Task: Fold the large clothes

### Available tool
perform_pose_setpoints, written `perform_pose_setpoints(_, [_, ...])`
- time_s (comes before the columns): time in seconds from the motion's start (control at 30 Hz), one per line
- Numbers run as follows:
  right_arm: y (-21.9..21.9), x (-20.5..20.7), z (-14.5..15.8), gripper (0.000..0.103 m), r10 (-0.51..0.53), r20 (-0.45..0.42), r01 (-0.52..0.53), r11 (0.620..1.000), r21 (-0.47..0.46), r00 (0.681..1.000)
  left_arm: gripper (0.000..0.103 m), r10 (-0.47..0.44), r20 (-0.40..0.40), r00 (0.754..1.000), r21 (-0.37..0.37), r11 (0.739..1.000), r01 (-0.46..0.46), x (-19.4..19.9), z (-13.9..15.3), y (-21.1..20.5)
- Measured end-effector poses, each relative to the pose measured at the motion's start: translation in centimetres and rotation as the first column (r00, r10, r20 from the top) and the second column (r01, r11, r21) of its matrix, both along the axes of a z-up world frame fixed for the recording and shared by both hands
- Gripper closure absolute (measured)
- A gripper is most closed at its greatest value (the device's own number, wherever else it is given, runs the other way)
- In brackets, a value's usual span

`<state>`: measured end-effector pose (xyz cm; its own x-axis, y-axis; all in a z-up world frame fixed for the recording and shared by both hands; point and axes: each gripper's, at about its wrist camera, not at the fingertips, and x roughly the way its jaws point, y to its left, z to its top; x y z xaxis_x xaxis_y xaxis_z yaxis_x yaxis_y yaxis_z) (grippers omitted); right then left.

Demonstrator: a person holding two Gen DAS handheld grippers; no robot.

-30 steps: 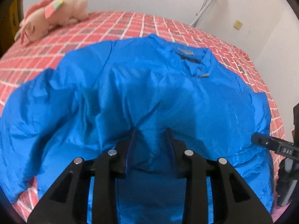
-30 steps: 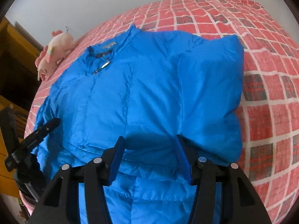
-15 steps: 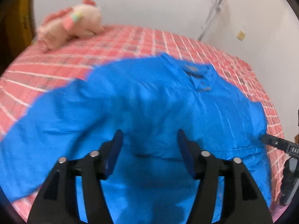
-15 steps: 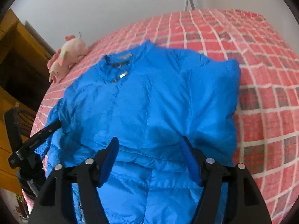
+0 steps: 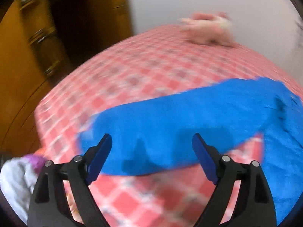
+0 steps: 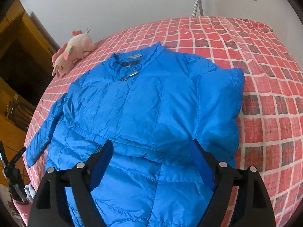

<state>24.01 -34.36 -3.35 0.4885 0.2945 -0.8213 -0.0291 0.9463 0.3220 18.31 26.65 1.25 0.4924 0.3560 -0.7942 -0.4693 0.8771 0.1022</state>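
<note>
Now the blue jacket (image 6: pixel 144 113) lay flat on the bed (image 6: pixel 265 87), near the pink toy (image 6: pixel 73 52). Both the left gripper (image 5: pixel 151 151) and right gripper (image 6: pixel 153 157) were wide, holding nothing. The slippery sleeve (image 5: pixel 170 124) could slide out.

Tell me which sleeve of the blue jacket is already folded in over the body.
The sleeve on the plain bedspread side, away from the plush toy. It lies doubled over the jacket; the other sleeve stretches out flat.
</note>
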Motion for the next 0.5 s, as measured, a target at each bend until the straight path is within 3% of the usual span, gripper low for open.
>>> perform_pose_setpoints(0.1, [0.0, 0.0, 0.0, 0.018, 0.000, -0.001, 0.000, 1.000, -0.004, 1.000, 0.015, 0.135, -0.020, 0.991, -0.025, 0.990, -0.136, -2.8, -0.7, 5.5])
perform_pose_setpoints(0.17, [0.0, 0.0, -0.1, 0.017, -0.001, -0.006, 0.001, 1.000, -0.006, 1.000, 0.015, 0.174, -0.028, 0.984, -0.056, 0.983, -0.175, -3.7, -1.4, 7.6])
perform_pose_setpoints(0.4, [0.5, -0.1, -0.4, 0.017, 0.008, -0.011, -0.008, 1.000, -0.023, 1.000, 0.014, 0.162, -0.019, 0.987, -0.269, 0.950, -0.162, -3.4, -4.5, 11.0])
perform_pose_setpoints(0.5, [0.5, -0.2, -0.4, 0.017, 0.014, -0.008, -0.014, 1.000, -0.027, 1.000, 0.014, 0.163, 0.000, 0.987, -0.318, 0.935, -0.154, -2.8, -5.6, 11.3])
